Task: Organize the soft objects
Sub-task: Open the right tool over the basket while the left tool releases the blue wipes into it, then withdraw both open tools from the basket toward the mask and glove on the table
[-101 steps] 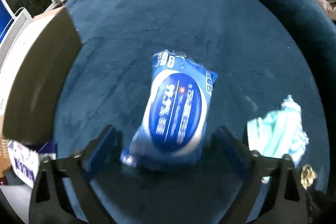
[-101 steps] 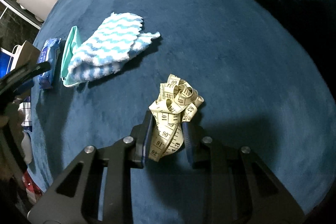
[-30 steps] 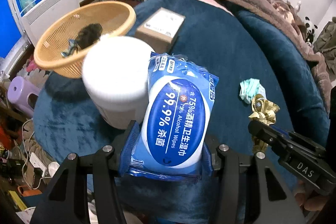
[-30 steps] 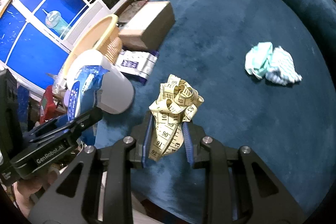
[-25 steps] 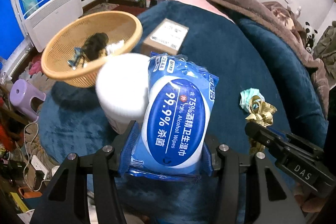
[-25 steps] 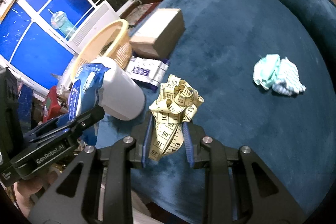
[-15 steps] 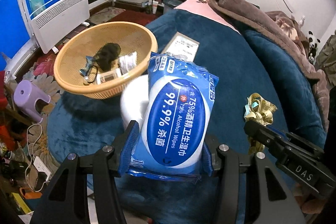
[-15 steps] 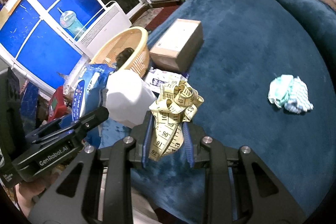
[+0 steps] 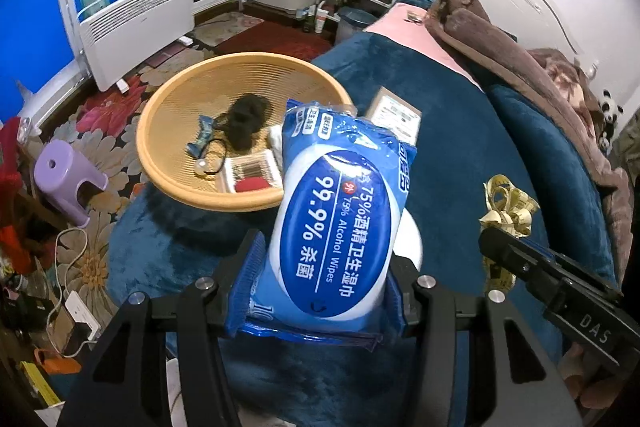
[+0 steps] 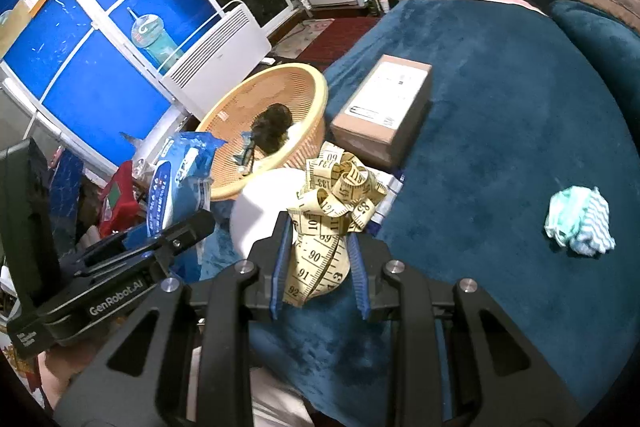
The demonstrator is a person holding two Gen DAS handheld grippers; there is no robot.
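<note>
Wipes pack [image 9: 336,227] clamped in left gripper [image 9: 320,291], tape measure [image 10: 332,215] pinched in right gripper [image 10: 318,275], both held up near basket [image 9: 168,115] at bed's [image 10: 520,107] corner; loose tape loops could snag or slip out.

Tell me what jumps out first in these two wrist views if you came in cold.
The big blue pack of alcohol wipes fills the centre of the left view, clamped in the left claw. In the right view the right claw pinches a crumpled yellow measuring tape. Behind both sits a round tan plastic basket of small items at the edge of the dark blue plush cover.
</note>
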